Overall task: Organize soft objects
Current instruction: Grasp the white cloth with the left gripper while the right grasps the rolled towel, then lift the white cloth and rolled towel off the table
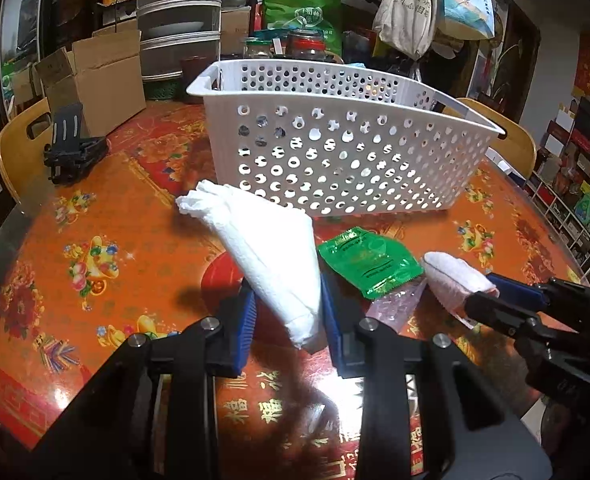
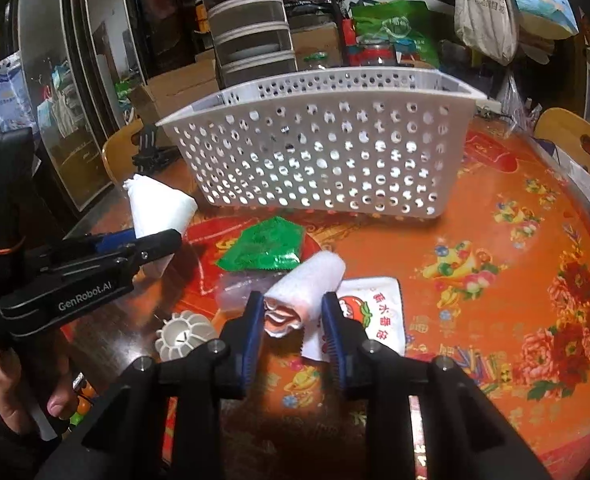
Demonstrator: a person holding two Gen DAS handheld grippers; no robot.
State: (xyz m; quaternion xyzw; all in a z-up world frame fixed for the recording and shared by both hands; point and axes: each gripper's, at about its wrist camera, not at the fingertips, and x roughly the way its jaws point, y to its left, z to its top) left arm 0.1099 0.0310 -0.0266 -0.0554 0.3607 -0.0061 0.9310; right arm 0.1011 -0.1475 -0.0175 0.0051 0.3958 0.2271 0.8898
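My left gripper [image 1: 289,312] is shut on a folded white paper towel [image 1: 271,256] and holds it above the table, in front of the white perforated basket [image 1: 347,148]. My right gripper [image 2: 293,312] is shut on a rolled white-and-pink cloth [image 2: 307,284], low over the table. That cloth also shows in the left wrist view [image 1: 455,276], and the paper towel shows in the right wrist view [image 2: 157,208]. A green foil packet [image 1: 369,262] lies on the table between the two grippers, seen in the right wrist view too [image 2: 265,250]. The basket [image 2: 323,148] looks empty.
A white sachet with red print [image 2: 375,316], a clear plastic wrapper [image 2: 239,292] and a white ribbed plastic piece [image 2: 183,334] lie near my right gripper. A black folding stand [image 1: 73,146], cardboard box [image 1: 99,76], jars [image 1: 305,44] and wooden chairs [image 1: 507,140] surround the round table.
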